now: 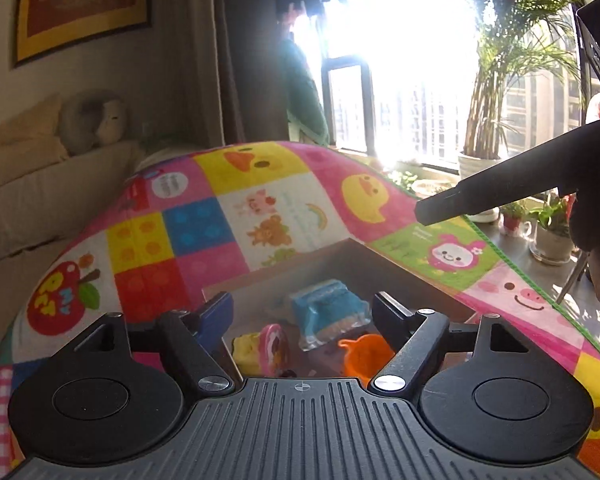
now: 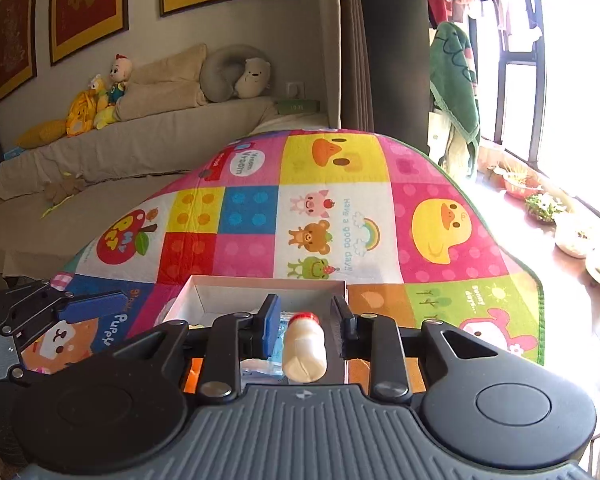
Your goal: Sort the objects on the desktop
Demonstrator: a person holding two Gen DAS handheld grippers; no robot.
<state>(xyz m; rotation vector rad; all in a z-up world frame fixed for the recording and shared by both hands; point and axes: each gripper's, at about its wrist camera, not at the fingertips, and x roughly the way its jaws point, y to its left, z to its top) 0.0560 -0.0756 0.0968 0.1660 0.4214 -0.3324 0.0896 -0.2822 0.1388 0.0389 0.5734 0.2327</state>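
An open cardboard box [image 1: 340, 256] sits on the colourful cartoon mat [image 1: 236, 216]. Inside lie a blue-and-white toy [image 1: 326, 314], a yellow and pink toy [image 1: 266, 350] and an orange piece [image 1: 366, 354]. My left gripper [image 1: 302, 310] hangs open above them, holding nothing. In the right wrist view my right gripper [image 2: 306, 322] hovers over the same box [image 2: 268, 280]. A small cream bottle with a red cap [image 2: 304, 346] lies between its jaws, with a slim gap showing at the right pad. The left gripper's blue pad [image 2: 90, 306] shows at the left.
A black part of the right-hand tool [image 1: 480, 196] reaches in from the right, above the mat. A beige sofa [image 2: 140, 140] with cushions and plush toys stands behind the table. Potted plants [image 1: 548, 224] line the sunlit window sill on the right.
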